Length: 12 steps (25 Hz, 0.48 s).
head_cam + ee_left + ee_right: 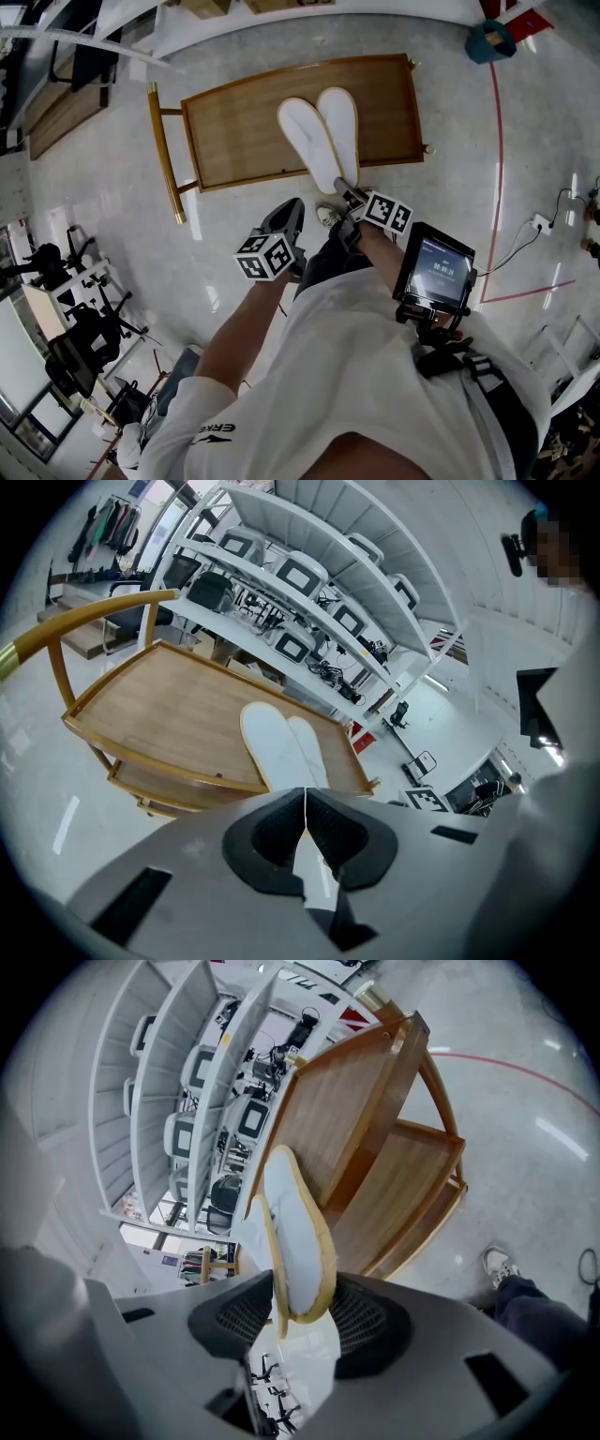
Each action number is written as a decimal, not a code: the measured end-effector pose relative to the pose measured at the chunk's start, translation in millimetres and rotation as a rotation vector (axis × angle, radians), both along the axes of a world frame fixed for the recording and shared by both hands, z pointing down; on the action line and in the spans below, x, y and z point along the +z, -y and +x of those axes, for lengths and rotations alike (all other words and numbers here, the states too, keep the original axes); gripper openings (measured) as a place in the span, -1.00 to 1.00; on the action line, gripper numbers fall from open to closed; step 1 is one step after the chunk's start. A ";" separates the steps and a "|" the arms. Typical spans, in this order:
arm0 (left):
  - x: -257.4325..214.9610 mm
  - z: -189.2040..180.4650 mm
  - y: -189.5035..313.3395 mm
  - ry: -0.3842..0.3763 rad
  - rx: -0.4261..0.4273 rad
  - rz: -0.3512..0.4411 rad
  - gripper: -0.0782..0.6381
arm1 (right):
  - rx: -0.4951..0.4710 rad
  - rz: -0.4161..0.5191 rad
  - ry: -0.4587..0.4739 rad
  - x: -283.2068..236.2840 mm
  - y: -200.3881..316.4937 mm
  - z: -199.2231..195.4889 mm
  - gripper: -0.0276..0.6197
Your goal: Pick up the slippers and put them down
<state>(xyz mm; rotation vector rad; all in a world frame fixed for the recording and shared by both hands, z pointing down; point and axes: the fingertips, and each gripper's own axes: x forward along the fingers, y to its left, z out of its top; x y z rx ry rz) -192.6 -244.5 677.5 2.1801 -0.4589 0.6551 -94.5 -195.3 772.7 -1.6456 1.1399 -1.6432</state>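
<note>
Two white slippers [319, 136] with tan rims lie side by side on the top of a wooden cart [234, 131], toes away from me and heels drawn together at its near edge. My right gripper [349, 197] is at those heels. In the right gripper view the slippers [295, 1232] run up from between the jaws over the cart [347, 1119]; the right gripper [302, 1312] stands open around the heels. My left gripper [289, 214] hangs shut and empty short of the cart, just left of the right one. Its pads meet on a line at the left gripper [305, 813], with the slippers [281, 747] beyond.
The cart has a brass-tipped handle [161, 150] at the left and a lower shelf [412, 1194]. White racks with monitors [309, 583] stand behind it. A red floor line [494, 141], a power strip [541, 223] and a blue object [489, 42] lie right. My shoe [327, 216] is under the grippers.
</note>
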 end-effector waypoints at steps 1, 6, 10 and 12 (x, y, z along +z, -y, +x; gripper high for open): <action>3.0 0.4 -0.8 0.002 0.005 -0.001 -0.77 | -0.006 -0.004 -0.002 0.8 -1.2 -0.8 -0.39; 18.2 2.8 0.3 0.009 0.019 -0.002 -0.77 | -0.058 -0.038 -0.026 6.4 -7.8 -4.8 -0.39; 17.0 7.8 7.1 -0.012 0.025 0.010 -0.77 | -0.117 -0.055 -0.066 -0.1 -10.0 -7.7 -0.39; 8.2 11.6 4.9 -0.031 0.024 0.017 -0.77 | -0.128 -0.048 -0.085 -12.5 -15.3 -6.4 -0.39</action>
